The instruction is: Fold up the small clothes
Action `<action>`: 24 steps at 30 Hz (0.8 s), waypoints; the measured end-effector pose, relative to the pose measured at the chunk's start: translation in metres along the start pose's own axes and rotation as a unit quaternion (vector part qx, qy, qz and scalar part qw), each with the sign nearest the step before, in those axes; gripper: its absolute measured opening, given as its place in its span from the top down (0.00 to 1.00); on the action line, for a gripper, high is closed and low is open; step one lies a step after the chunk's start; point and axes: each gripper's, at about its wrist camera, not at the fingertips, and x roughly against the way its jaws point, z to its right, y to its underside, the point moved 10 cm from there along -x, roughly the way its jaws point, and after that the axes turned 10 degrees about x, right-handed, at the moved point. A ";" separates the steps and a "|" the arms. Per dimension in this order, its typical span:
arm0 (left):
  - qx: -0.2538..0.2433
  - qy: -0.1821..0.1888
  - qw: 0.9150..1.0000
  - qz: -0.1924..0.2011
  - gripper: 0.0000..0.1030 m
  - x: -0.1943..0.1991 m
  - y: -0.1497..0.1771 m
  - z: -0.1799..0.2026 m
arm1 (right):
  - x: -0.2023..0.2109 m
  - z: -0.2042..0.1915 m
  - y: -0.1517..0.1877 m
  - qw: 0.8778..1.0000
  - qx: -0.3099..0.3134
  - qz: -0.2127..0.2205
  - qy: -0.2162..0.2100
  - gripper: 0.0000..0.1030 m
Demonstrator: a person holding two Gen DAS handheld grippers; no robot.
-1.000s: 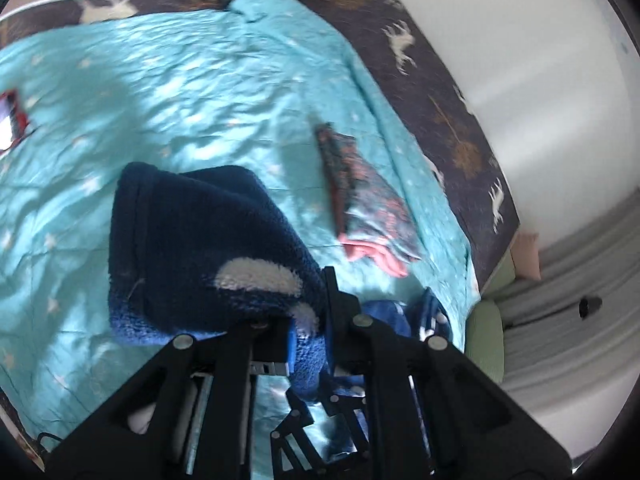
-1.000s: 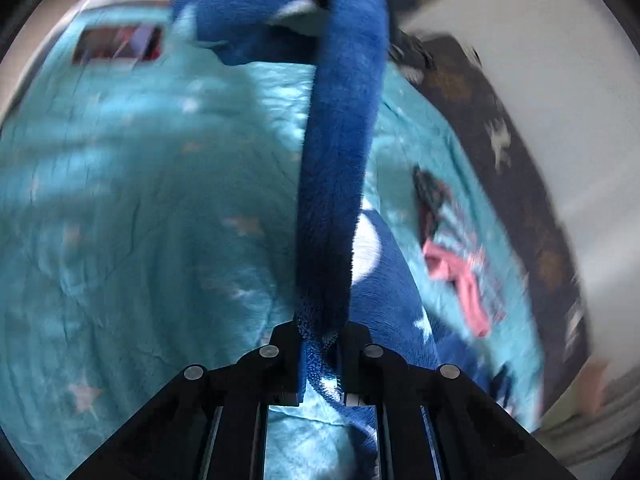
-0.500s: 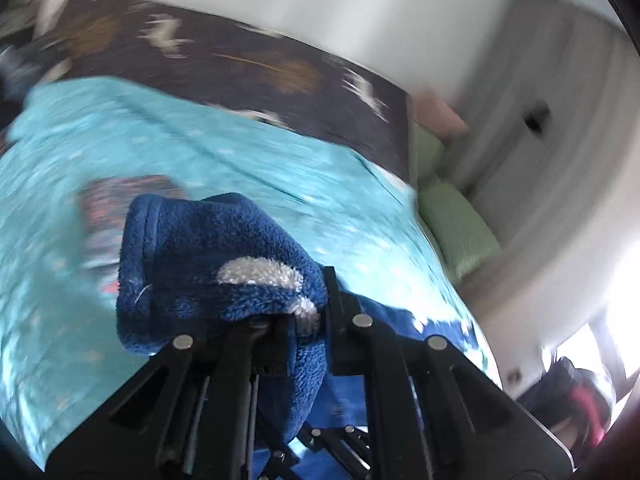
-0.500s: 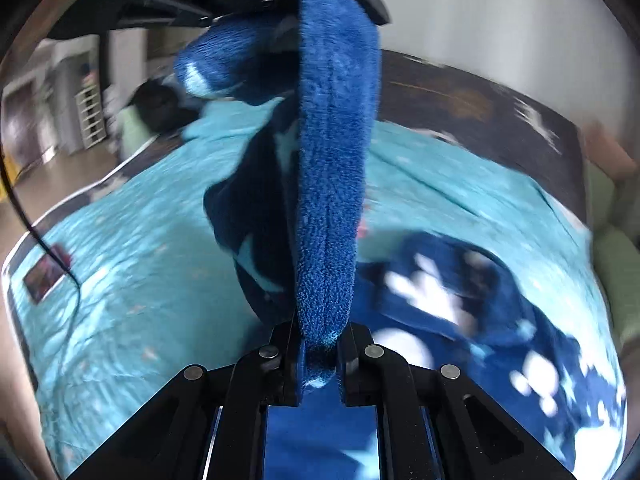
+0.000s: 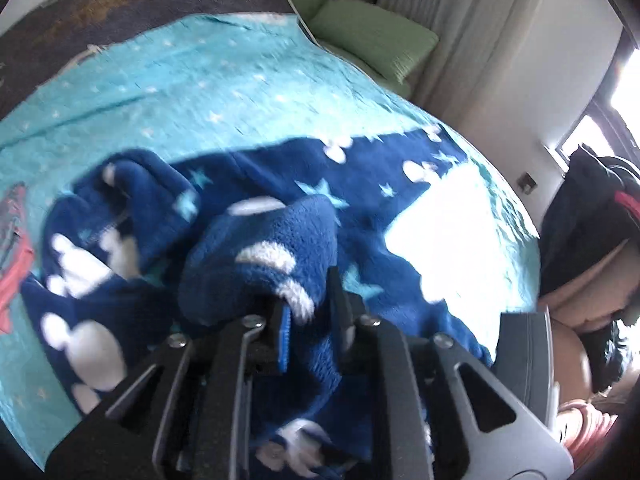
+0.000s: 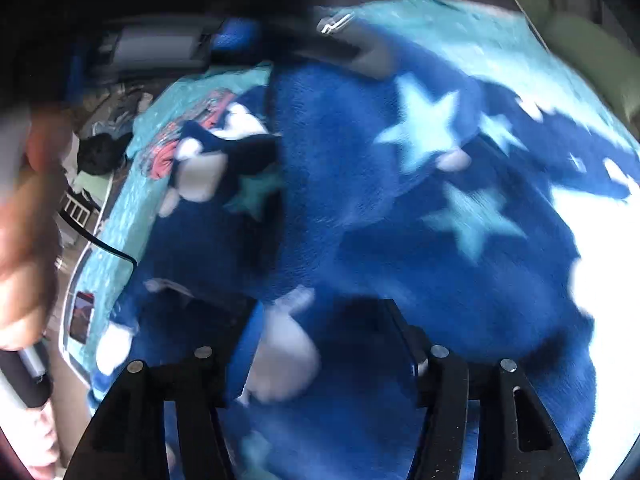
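The left gripper [image 5: 308, 304] is pinched tight on a bunched bit of the blue fleece [image 5: 280, 248]. The right gripper [image 6: 320, 336] has its jaws wide apart, just over the same fleece, holding nothing. The fleece lies spread across the near edge of the bed [image 5: 224, 92], with white shapes and stars on it. I think a fold is half done. Next, the left should lay its bit down flat. A folded cloth [image 5: 10, 248] waits at the bed's left edge.

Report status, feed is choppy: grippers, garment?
Left gripper shut on blue fleece. Right gripper open over it. Fleece on bedspread, partly spread.
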 end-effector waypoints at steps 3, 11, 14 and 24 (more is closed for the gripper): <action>-0.018 -0.012 1.000 0.018 0.62 0.012 0.003 0.003 | 0.016 0.024 0.011 0.999 -0.029 0.006 -0.013 0.41; -0.039 -0.037 0.992 0.118 0.31 0.077 0.010 -0.005 | 0.039 0.054 0.009 0.996 -0.078 0.032 -0.027 0.39; -0.015 -0.041 0.991 0.129 0.30 0.090 0.024 -0.020 | 0.040 0.049 0.003 0.997 -0.063 0.039 -0.011 0.36; 0.099 -0.208 0.968 0.098 0.30 0.086 0.131 -0.147 | 0.065 0.004 -0.052 0.978 0.122 0.079 0.152 0.17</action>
